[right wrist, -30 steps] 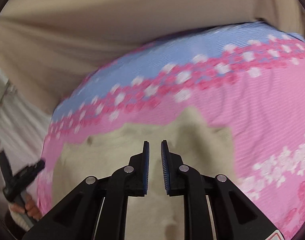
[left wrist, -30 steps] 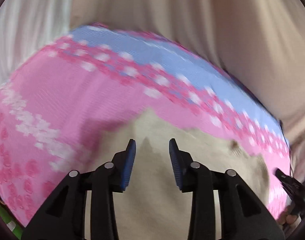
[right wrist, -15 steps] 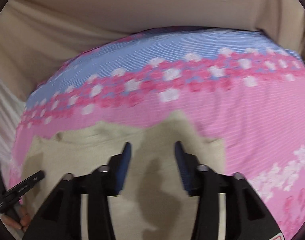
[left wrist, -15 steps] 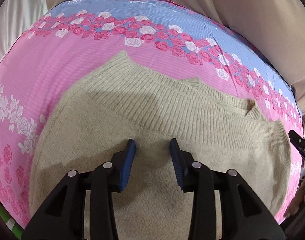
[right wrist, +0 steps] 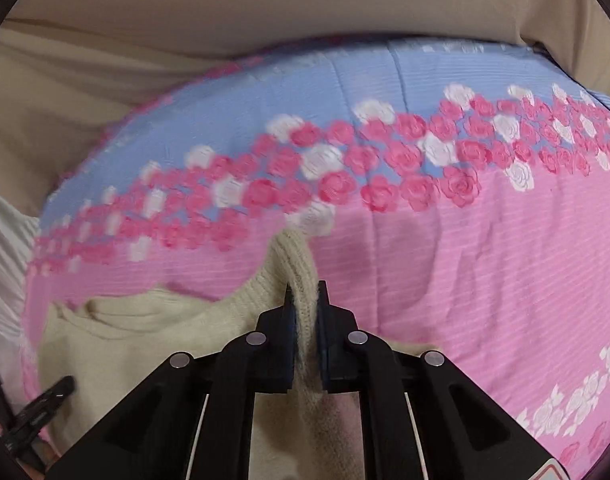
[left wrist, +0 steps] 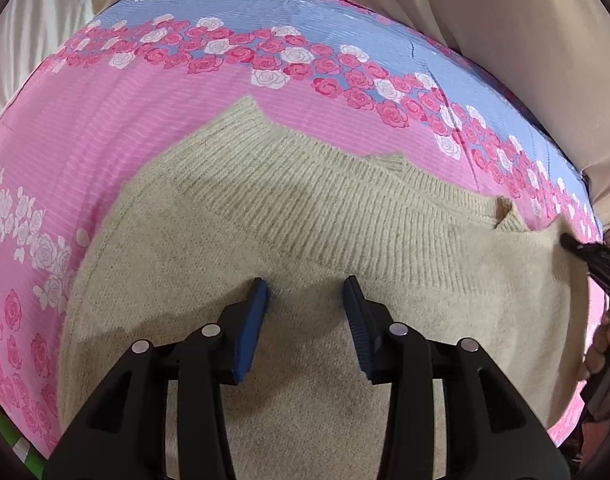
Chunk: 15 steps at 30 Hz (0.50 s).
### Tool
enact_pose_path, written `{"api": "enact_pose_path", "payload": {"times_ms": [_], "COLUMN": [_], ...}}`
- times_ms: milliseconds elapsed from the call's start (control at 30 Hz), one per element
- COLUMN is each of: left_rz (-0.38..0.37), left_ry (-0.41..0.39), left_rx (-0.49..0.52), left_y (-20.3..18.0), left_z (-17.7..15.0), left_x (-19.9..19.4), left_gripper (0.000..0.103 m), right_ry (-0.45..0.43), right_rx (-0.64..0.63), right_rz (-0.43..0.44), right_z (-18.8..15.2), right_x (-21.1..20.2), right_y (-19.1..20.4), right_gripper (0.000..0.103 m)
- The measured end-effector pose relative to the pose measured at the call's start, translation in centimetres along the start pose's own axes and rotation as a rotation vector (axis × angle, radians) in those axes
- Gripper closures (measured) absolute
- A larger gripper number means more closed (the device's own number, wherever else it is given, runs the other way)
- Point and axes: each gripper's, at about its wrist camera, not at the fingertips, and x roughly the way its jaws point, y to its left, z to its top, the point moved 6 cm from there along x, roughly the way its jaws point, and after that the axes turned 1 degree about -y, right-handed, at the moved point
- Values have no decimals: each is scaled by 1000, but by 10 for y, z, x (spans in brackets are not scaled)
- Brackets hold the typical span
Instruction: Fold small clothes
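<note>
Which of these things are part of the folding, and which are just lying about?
Part of the job:
beige ribbed knitted sweater
right hand-held gripper, shut on its edge
left hand-held gripper, open above it

Just there:
pink-and-blue rose-printed bedspread
beige curtain fabric

The right gripper (right wrist: 304, 300), wide apart half a second earlier, is now clamped on a ribbed edge of the beige sweater (right wrist: 145, 340), which rises in a ridge between its pads. The left gripper (left wrist: 305, 292) has descended from a second ago; its pads now sit on the knit, with the jaws spread wider.
</note>
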Motion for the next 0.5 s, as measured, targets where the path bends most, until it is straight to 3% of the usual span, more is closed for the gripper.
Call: {"api": "enact_pose_path", "payload": {"times_ms": [100,133,167,233,333,433,467,500], "left_rz": [19,25,27,32,37,54,56,56], "left_ry": [3,5,6,5,-2,-4,-3,-1], "left_rx": [16,21,25,34,41,59,62,62], "left_y": [-3,-4,-5,-6,-8,-11,-11,-11], "left_z": [0,0,0,0,-1,-1,-1,-1], "left_x": [1,2,2,3,4,5,5,5], "left_gripper": [61,61,60,59,55,53,53,53], "right_ry": [-38,-98,-155,-183,-74,24,-12,10], "right_rx": [17,12,-8,-24,-94,-146,-149,-143], "right_rz": [-20,-11,0,70,121,39,37,21], "right_z": [1,2,0,-13,-43,-61,-59,-56], "right_x": [-15,-34,-57,-82,-65,-13,-13,-13], "right_y": [-1,4,12,28,55,60,62,65], "right_gripper": [88,88,86,83,86,87,89,90]}}
